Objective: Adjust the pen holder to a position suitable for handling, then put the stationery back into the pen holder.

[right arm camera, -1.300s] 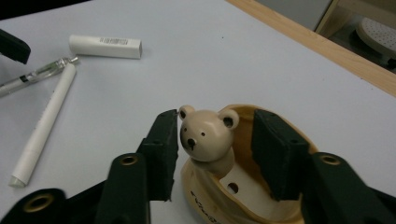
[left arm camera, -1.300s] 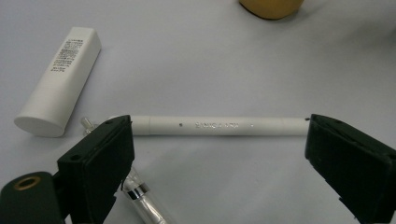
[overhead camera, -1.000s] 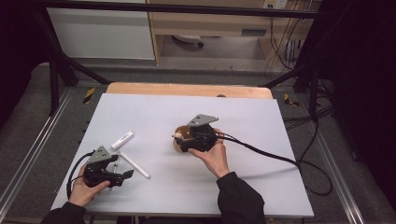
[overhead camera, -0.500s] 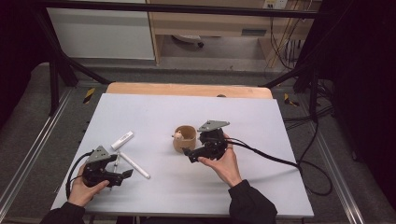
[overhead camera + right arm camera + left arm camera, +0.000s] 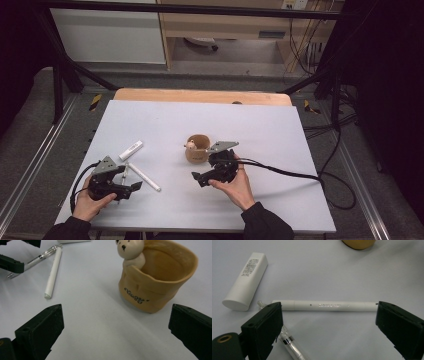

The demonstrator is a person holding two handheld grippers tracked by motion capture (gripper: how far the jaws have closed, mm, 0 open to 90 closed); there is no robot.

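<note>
Right claw (image 5: 199, 178) gapes, just widened, over the white table (image 5: 280, 130).

Two forearms in dark sleeves come in from the bottom edge, each hand gripping a black two-jaw tool with a grey three-cornered plate on top. The left tool (image 5: 131, 188) sits low over the worktop at the near left, jaws wide apart and pointing right. The right tool (image 5: 198, 178) sits near the middle, held from behind by the right hand (image 5: 235, 186), pointing left. Its jaws have just been opening and now stand wide, nothing between them.
</note>
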